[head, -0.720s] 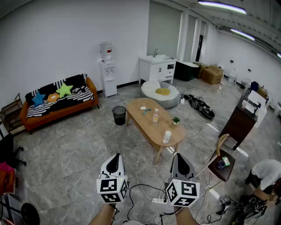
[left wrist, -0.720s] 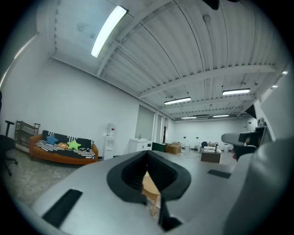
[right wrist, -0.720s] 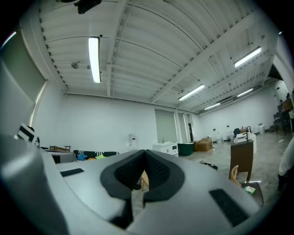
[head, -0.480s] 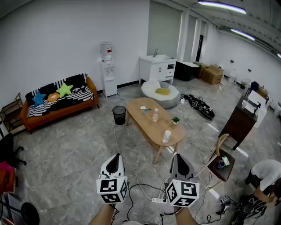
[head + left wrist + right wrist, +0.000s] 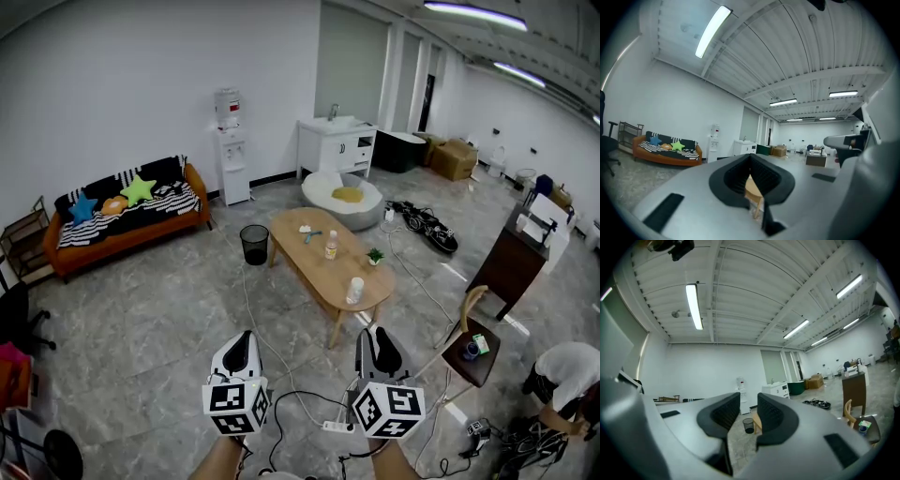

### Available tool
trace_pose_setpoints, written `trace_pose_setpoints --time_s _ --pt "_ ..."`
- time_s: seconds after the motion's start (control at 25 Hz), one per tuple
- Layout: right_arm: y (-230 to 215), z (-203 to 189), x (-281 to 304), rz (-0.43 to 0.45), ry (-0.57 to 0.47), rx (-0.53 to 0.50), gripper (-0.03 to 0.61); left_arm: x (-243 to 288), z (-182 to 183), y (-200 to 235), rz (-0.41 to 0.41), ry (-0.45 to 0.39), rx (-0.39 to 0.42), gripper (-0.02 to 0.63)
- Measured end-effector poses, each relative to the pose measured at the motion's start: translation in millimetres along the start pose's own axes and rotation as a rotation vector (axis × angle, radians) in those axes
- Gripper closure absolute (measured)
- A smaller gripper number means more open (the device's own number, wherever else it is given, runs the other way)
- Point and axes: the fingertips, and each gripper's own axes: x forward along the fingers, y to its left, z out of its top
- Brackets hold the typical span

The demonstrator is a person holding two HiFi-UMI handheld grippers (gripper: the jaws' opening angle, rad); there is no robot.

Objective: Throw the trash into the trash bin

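Fingers (image 5: 733, 176) of left gripper (image 5: 242, 339) meet at the tips, nothing held; those of right gripper (image 5: 373, 336) stand a narrow slit apart, also empty. Both are level and well apart from the oval table (image 5: 321, 270). Black trash bin (image 5: 254, 246) sits on the floor just beside the table's far end. Probable trash: white crumpled scrap (image 5: 306, 229) on that end. Step judged: approach. Widen jaws before reaching, and come in level so the scrap is not pushed away.
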Motion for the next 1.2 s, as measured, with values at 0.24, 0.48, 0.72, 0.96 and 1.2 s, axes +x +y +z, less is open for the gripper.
trace_pose_setpoints --time_s 0.24,0.48,0.72,0.96,1.2 --pt "3 -1 3 0.007 0.003 0.006 0.447 -1 3 8 0.013 -0.011 -0.012 0.620" --pt "8 4 7 0.002 -0.033 -0.019 0.244 -1 2 20 0.025 -0.014 -0.031 0.620" --pt "12 5 12 -0.050 -0.060 -0.058 0.054 0 1 36 0.025 -0.010 -0.044 0.620" --pt "21 5 22 -0.088 -0.070 -0.071 -0.009 6 4 59 0.028 -0.013 -0.057 0.620" --pt "37 0 34 -0.104 -0.077 -0.074 -0.009 11 5 90 0.020 -0.018 -0.050 0.620"
